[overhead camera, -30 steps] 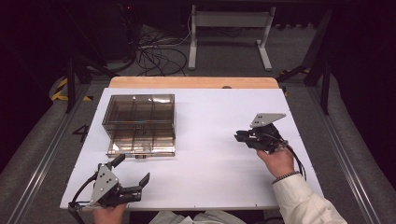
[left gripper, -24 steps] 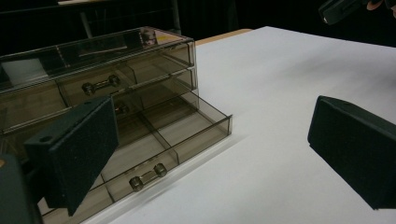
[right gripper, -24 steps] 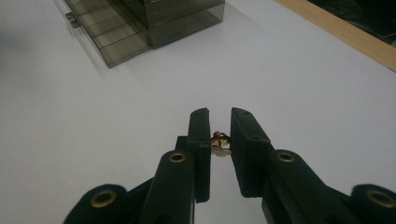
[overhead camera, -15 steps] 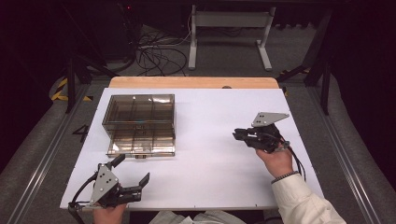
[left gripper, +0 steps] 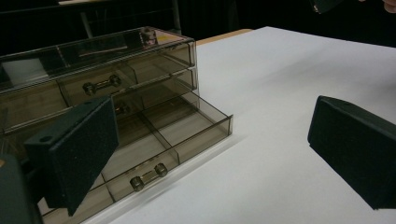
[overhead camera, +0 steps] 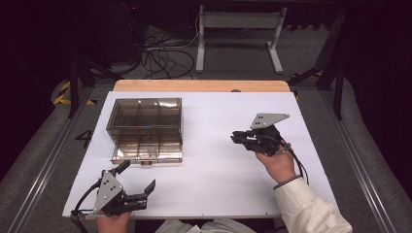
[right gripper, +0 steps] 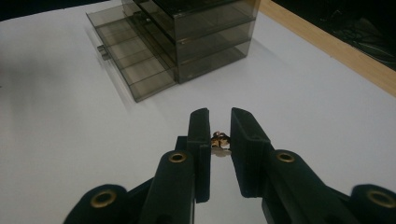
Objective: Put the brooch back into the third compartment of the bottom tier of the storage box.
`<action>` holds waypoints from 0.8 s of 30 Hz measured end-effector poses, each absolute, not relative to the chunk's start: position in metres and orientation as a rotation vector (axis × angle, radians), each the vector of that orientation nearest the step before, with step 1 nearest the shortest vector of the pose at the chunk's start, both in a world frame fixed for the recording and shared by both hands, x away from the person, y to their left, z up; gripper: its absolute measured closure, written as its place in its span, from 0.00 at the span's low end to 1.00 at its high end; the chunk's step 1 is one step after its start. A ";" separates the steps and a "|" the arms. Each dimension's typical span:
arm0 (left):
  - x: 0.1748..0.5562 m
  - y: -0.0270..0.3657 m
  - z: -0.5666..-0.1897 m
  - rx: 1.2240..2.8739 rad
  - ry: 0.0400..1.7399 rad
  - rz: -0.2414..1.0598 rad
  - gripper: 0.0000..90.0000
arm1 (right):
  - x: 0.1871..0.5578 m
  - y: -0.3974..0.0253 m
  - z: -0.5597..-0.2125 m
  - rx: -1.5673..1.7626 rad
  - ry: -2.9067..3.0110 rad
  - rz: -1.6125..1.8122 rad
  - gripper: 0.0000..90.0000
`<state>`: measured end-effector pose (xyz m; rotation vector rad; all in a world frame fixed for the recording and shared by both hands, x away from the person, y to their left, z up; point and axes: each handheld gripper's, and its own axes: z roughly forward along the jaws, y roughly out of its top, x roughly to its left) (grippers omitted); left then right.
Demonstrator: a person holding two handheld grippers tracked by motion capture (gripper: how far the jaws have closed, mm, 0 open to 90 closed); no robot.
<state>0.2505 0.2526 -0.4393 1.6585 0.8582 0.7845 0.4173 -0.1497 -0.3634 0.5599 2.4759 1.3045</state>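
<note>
A small gold-coloured piece (right gripper: 219,139), too small to identify, sits pinched in our right claw (right gripper: 218,140) at centre frame. The drawer box (right gripper: 187,32) with its open bottom drawer (right gripper: 128,56) lies ahead, upper left. Our left claw (overhead camera: 138,183) gapes wide, lower left.

We see a glossy smoked-plastic drawer box (overhead camera: 145,128) on a matt white table top (overhead camera: 218,170) with a wood edge — jaw pads look grainy, matt black.
</note>
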 end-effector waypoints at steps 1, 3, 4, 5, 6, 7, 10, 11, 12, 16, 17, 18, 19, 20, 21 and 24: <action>0.251 0.253 -0.439 1.659 0.856 0.784 0.03 | 0.417 -0.142 -0.362 0.541 2.485 1.308 0.87; 0.250 0.253 -0.439 1.657 0.857 0.785 0.03 | 0.417 -0.139 -0.362 0.534 2.491 1.308 0.88; 0.250 0.253 -0.439 1.657 0.857 0.785 0.03 | 0.418 -0.135 -0.362 0.526 2.495 1.309 0.87; 0.250 0.253 -0.439 1.656 0.857 0.785 0.03 | 0.418 -0.132 -0.361 0.518 2.499 1.308 0.87; 0.250 0.253 -0.439 1.656 0.857 0.785 0.03 | 0.418 -0.128 -0.361 0.510 2.502 1.310 0.87; 0.250 0.253 -0.439 1.656 0.857 0.782 0.03 | 0.418 -0.125 -0.361 0.501 2.506 1.313 0.87; 0.250 0.253 -0.439 1.657 0.855 0.782 0.03 | 0.418 -0.116 -0.360 0.488 2.516 1.317 0.87; 0.250 0.253 -0.439 1.656 0.857 0.782 0.03 | 0.418 -0.114 -0.360 0.481 2.519 1.317 0.87; 0.251 0.253 -0.439 1.658 0.855 0.784 0.03 | 0.419 -0.109 -0.360 0.471 2.524 1.321 0.87; 0.250 0.253 -0.439 1.657 0.855 0.782 0.03 | 0.419 -0.102 -0.359 0.458 2.533 1.332 0.88; 0.251 0.253 -0.439 1.658 0.855 0.782 0.03 | 0.418 -0.100 -0.360 0.454 2.535 1.334 0.87; 0.251 0.253 -0.439 1.659 0.853 0.781 0.03 | 0.418 -0.097 -0.360 0.448 2.539 1.334 0.87; 0.251 0.253 -0.439 1.657 0.856 0.781 0.03 | 0.418 -0.094 -0.360 0.444 2.541 1.333 0.87; 0.251 0.253 -0.439 1.659 0.854 0.781 0.03 | 0.418 -0.092 -0.361 0.437 2.545 1.335 0.87; 0.251 0.253 -0.439 1.659 0.854 0.781 0.03 | 0.418 -0.089 -0.361 0.432 2.547 1.333 0.87; 0.251 0.253 -0.439 1.658 0.856 0.781 0.03 | 0.419 -0.082 -0.363 0.419 2.556 1.335 0.87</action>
